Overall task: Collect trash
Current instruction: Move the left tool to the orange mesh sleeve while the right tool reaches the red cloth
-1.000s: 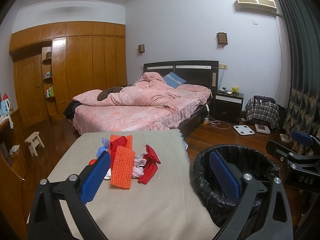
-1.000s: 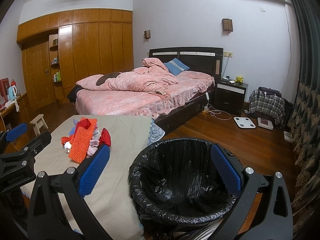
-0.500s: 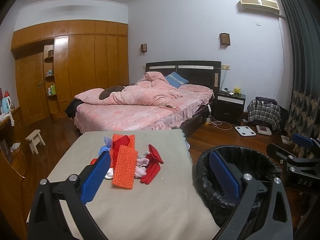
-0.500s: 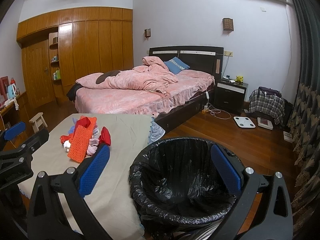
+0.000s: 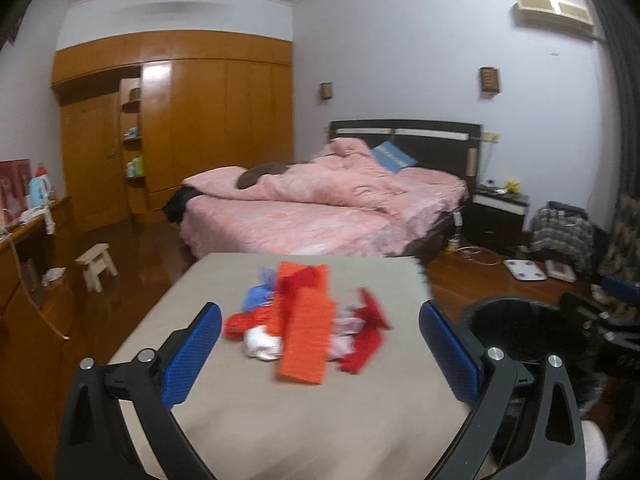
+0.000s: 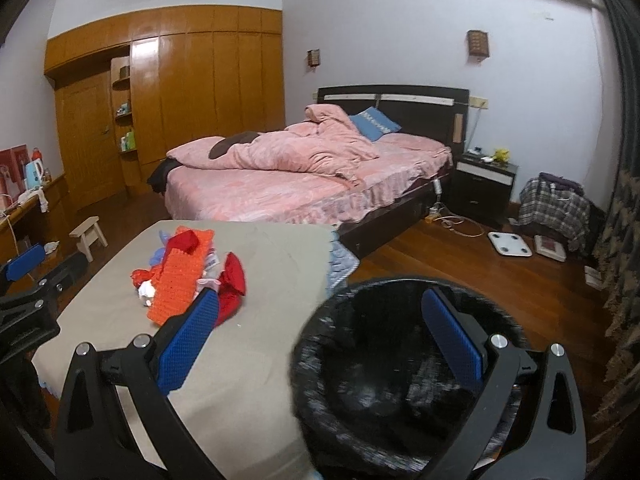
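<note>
Bedroom, beige-covered table (image 5: 248,420) beside a black-lined bin (image 6: 400,360); trash pile (image 5: 308,320) sits mid-table, dead ahead of the left gripper (image 5: 320,356), orange strip's long axis running roughly away from the camera. Left is nearer; right gripper (image 6: 320,340) hangs over the bin, pile off to its left. Both jaws wide, empty; only the right view shows the bin interior.

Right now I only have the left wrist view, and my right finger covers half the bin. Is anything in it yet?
Observer: In the right wrist view the bin shows only black liner. It's blurred, but I see no coloured scraps.
Operator: Is the right gripper holding anything?
Observer: No. The right gripper has its jaws open and empty, one finger in front of the table, the other in front of the bin.
</note>
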`<state>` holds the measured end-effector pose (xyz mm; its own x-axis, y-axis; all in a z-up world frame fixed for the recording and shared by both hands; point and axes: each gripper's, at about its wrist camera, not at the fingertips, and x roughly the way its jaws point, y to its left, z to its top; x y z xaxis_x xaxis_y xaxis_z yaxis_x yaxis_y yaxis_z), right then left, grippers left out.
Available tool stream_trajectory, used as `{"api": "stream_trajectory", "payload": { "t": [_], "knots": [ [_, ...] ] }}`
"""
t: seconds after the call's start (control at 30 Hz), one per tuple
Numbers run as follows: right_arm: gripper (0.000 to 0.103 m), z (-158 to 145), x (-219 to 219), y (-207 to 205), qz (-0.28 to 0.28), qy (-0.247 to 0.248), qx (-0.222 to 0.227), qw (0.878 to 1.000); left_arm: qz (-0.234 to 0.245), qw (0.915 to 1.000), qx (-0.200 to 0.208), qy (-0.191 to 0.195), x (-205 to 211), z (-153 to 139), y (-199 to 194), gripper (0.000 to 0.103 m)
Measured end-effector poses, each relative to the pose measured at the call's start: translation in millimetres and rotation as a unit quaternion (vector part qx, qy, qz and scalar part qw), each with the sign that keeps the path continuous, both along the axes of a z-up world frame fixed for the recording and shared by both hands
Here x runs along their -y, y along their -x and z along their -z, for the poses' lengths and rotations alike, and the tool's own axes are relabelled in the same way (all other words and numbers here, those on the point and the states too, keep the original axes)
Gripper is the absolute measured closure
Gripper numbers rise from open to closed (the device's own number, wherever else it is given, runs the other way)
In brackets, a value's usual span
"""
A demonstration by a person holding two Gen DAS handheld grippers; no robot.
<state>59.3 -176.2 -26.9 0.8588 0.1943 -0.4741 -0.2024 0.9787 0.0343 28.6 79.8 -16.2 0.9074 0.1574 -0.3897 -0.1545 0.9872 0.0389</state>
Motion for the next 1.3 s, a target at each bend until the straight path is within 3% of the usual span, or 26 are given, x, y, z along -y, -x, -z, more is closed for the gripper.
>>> {"api": "stream_trajectory", "payload": {
  "t": [0.17,0.4,0.63,0.8,1.07,1.13,1.2,1.3],
  "knots": [
    [0.005,18,-39,-31,-0.026,0.007,-0.006,1.000,-0.029,0.9992,-0.021,-0.019,-36,23,-19,0.006],
    [0.006,56,-89,-77,-0.053,0.020,-0.033,0.998,-0.046,0.9983,-0.036,0.000,-72,50,-51,0.006],
    [0.022,95,-123,-125,-0.063,0.048,-0.073,0.994,-0.044,0.9974,-0.056,-0.001,-87,79,-82,0.011],
    [0.027,109,-136,-151,-0.065,0.054,-0.087,0.993,-0.045,0.9967,-0.067,0.011,-98,92,-101,0.016],
    [0.048,130,-149,-180,-0.084,0.053,-0.122,0.987,-0.026,0.9970,-0.071,0.015,-98,98,-115,0.025],
    [0.064,133,-152,-185,-0.105,0.045,-0.133,0.984,-0.019,0.9971,-0.073,0.014,-94,99,-118,0.027],
    [0.088,134,-153,-186,-0.124,0.028,-0.145,0.981,-0.012,0.9970,-0.075,0.015,-90,100,-120,0.031],
    [0.095,128,-149,-181,-0.126,0.013,-0.137,0.982,-0.002,0.9966,-0.080,0.019,-84,102,-124,0.037]
  ]
}}
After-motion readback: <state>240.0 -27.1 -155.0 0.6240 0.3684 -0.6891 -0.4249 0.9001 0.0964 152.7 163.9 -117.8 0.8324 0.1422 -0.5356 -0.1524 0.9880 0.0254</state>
